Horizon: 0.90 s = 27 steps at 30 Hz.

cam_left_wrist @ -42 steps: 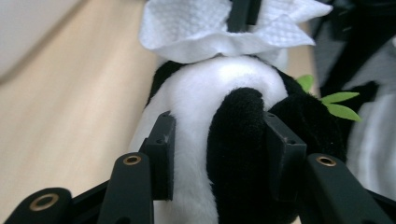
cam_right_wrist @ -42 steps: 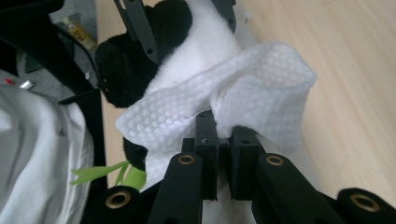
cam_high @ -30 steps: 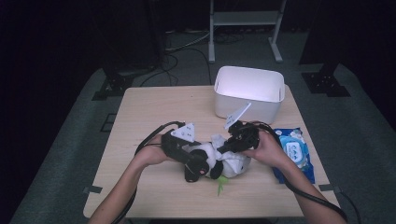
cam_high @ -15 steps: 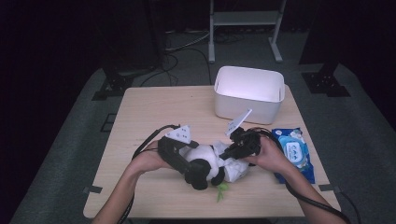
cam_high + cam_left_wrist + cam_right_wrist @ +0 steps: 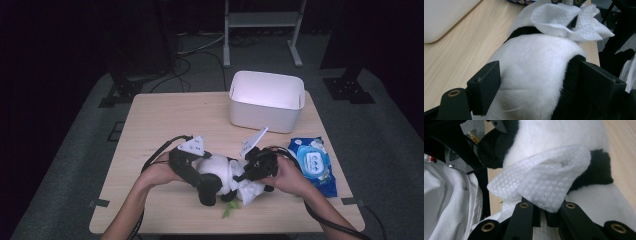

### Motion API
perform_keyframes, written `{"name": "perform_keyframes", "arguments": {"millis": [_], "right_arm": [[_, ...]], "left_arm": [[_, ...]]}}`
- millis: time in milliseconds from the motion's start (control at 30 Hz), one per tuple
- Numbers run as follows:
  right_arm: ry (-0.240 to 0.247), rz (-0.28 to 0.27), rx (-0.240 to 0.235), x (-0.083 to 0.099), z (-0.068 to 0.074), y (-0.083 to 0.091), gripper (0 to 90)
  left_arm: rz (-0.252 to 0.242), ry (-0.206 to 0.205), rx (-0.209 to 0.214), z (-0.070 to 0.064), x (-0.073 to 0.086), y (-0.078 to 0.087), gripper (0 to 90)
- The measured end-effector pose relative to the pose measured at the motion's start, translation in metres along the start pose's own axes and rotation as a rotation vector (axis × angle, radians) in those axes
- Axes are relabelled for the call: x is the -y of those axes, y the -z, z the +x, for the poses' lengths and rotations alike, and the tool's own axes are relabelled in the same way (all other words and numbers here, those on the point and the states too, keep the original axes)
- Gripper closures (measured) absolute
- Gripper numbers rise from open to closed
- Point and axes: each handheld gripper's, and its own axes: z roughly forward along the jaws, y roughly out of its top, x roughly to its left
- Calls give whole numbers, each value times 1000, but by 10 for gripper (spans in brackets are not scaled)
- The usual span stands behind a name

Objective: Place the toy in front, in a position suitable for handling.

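A black-and-white plush panda toy [image 5: 222,175] lies on the light wooden tabletop [image 5: 165,120], near its front edge, between the person's two hands. The left gripper [image 5: 202,186] grips the toy's body: in the left gripper view its jaws stand widely spread, one pad against the white fur and the other against a black patch, with the soft body [image 5: 536,75] bulging between them. The right gripper [image 5: 250,172] pinches a white textured wet wipe [image 5: 544,185]; in the right gripper view its jaws are pressed nearly together on the folded cloth, which lies against the toy's white fur beside a black band. A small green leaf-shaped piece [image 5: 228,209] pokes out from under the toy toward the front edge. To the right of the hands lies a blue pack of wet wipes [image 5: 315,162], flat on the tabletop. Farther back stands a white rectangular plastic bin [image 5: 266,101], well apart from the toy.
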Motion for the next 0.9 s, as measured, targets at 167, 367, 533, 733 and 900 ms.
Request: {"name": "perform_keyframes", "arguments": {"millis": [167,367,533,733,900], "right_arm": [[17,12,-21,2,7,-7,847],[31,22,-17,2,9,-13,849],[39,22,3,2,9,-18,852],[46,28,31,0,9,-22,855],[53,38,59,-3,6,-25,857]], "left_arm": [[-2,14,-6,-1,0,1,175],[37,-12,-12,-5,3,-5,168],[26,-8,-20,-4,9,-9,171],[14,-15,-39,-2,13,-10,173],[11,-23,-69,0,15,-11,173]]}}
